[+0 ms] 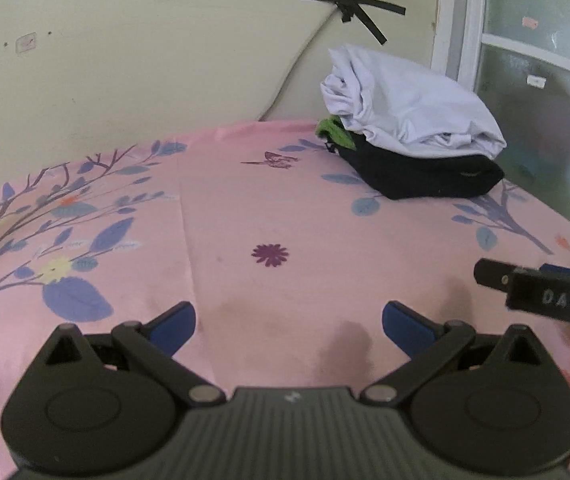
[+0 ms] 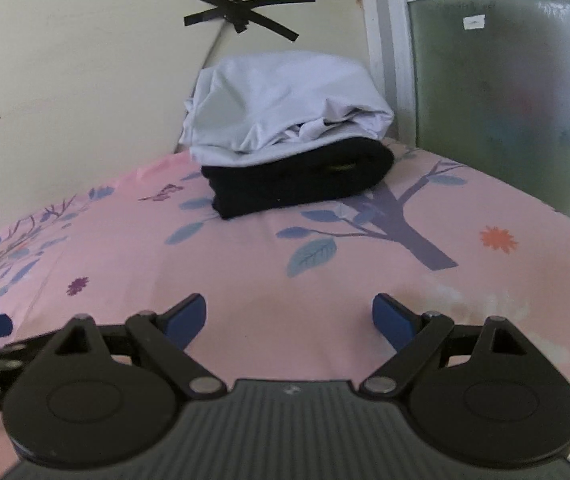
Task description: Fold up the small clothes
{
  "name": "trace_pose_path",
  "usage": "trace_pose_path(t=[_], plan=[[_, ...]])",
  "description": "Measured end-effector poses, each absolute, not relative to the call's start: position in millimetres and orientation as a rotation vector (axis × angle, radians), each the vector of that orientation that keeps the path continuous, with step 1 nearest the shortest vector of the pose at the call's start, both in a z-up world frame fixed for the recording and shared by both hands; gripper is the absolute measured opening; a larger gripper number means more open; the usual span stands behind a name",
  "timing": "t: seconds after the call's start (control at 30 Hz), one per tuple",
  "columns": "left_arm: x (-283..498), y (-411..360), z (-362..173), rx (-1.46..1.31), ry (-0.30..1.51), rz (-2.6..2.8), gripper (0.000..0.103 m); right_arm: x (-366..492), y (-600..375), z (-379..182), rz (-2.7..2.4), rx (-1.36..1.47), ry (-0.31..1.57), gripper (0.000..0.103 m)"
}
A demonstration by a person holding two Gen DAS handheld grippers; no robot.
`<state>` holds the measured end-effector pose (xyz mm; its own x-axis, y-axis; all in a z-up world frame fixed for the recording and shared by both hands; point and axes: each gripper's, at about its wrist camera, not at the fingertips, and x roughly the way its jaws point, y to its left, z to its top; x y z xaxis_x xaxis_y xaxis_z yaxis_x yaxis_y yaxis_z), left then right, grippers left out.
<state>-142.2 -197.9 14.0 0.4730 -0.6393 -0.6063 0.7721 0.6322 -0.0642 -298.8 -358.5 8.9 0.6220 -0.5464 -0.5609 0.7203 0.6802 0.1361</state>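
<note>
pink floral sheet (image 1: pixel 285 216) | folded clothes stack (image 2: pixel 289 136) by wall | left claw (image 1: pixel 288 326) apart, empty | right claw (image 2: pixel 289 322) apart, empty

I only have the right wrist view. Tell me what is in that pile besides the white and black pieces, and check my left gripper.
Observer: The left wrist view shows a green garment poking out at the pile's left side, between the white garment and the black garment.
Operator: Left gripper now.
Observer: The left gripper is open, nothing between its blue pads, only the pink sheet under it.
Operator: Say where my right gripper sits from that side.
Observer: The right gripper, also open and empty, enters the left view from the right edge, beside the left one and short of the pile.
</note>
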Motion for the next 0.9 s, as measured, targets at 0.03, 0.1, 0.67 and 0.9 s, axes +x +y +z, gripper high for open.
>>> trace_pose_path(t=[0.03,0.1,0.67,0.9], plan=[[-139.9,-195.2,14.4,0.221,0.634,-0.872,0.103,-297.1,-356.4,8.9,-0.753,0.353,0.521,0.084],[-141.6,-191.5,16.3,0.208,0.627,-0.874,0.103,-293.2,-353.9,8.3,-0.763,0.331,0.538,0.084],[-141.5,-187.3,15.3,0.215,0.668,-0.88,0.103,-302.7,-345.3,7.1,-0.81,0.348,0.541,0.084],[-145.9,-187.5,15.9,0.236,0.648,-0.885,0.103,-308.7,-343.7,7.2,-0.807,0.37,0.523,0.084]])
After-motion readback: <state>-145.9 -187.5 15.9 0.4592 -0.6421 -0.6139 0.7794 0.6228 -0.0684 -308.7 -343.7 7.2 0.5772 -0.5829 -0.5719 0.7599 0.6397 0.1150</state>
